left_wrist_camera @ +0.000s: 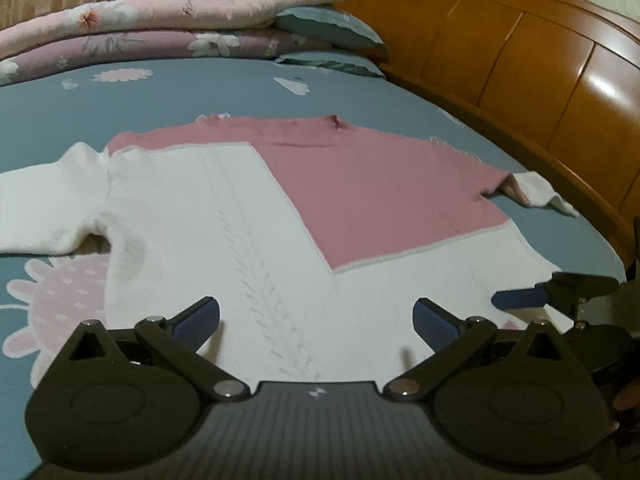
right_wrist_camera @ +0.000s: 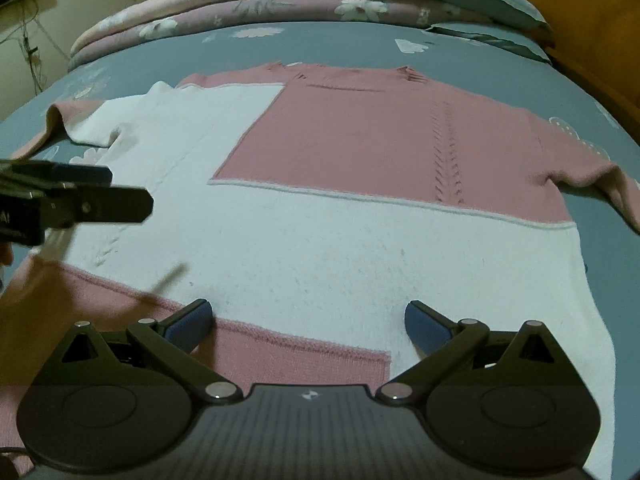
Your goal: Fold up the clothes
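Blue flowered bedding covers the bed (left_wrist_camera: pixel 240 92), and a pink-and-white sweater (right_wrist_camera: pixel 360 240) lies flat on it, hem toward both cameras, neck toward the folded quilts (left_wrist_camera: pixel 160 20) at the far edge. Both tools have their jaws spread wide and hold nothing. Left gripper (left_wrist_camera: pixel 316 318) hovers over the white hem area; right gripper (right_wrist_camera: pixel 308 320) hovers over the hem where a pink patch meets white. Straight ahead of both, the body runs away from the jaws, sleeves out to either side. Left is nearer the white sleeve (left_wrist_camera: pixel 44 208), right nearer the pink one (right_wrist_camera: pixel 608 184), so each probably takes its own side.
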Demonstrator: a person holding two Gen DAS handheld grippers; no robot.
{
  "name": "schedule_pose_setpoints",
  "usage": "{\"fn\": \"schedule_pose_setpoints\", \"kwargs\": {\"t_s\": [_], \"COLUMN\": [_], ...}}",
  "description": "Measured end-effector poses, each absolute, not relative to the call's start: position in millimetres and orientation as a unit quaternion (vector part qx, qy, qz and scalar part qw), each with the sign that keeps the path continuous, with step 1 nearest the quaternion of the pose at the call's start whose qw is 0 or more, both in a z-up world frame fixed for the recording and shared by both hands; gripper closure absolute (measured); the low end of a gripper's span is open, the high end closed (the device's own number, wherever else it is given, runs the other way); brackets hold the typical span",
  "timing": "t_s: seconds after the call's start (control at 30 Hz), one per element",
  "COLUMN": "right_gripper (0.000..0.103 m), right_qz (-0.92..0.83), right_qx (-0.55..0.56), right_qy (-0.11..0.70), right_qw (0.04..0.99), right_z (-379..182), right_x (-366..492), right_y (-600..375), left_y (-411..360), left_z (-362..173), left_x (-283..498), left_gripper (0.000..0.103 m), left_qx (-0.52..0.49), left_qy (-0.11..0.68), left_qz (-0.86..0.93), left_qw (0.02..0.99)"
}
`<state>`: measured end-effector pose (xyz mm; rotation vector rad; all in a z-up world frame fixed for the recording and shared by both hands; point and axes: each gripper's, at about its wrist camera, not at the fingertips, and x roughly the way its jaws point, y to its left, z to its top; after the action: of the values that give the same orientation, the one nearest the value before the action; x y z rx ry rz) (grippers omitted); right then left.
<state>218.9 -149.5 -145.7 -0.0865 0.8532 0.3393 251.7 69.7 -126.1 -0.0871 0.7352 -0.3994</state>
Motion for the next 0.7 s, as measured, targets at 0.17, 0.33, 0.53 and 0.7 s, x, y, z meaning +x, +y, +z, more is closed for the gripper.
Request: {"fn": "schedule_pose_setpoints", "kwargs": {"t_s": [0.17, 0.33, 0.53, 0.7], "right_gripper": [0.0, 0.0, 0.0, 0.0], "right_qz": [0.165, 0.168, 0.176, 0.152], "right_qx": [-0.039, -0.046, -0.044, 0.001], "right_qy": [0.408, 0.408, 0.42, 0.417], "right_qw": [0.897, 0.896, 0.889, 0.896], "right_z": [-144, -142, -137, -134], "right_x": [219, 214, 179, 151], "right_y": [-151, -156, -182, -214], "left_y": [62, 60, 60, 60], "left_z": [-135, -137, -138, -139], "left_x": [253, 252, 253, 254], "left_gripper": [0.001, 0.001, 0.001, 0.001], "left_qx": [-0.027, -0.019, -0.019, -0.012], "left_qy": [0.371, 0.37, 0.369, 0.367], "left_qz": [-0.193, -0.193, -0.193, -0.191], "left_qw": [0.908, 0.909, 0.909, 0.91]}}
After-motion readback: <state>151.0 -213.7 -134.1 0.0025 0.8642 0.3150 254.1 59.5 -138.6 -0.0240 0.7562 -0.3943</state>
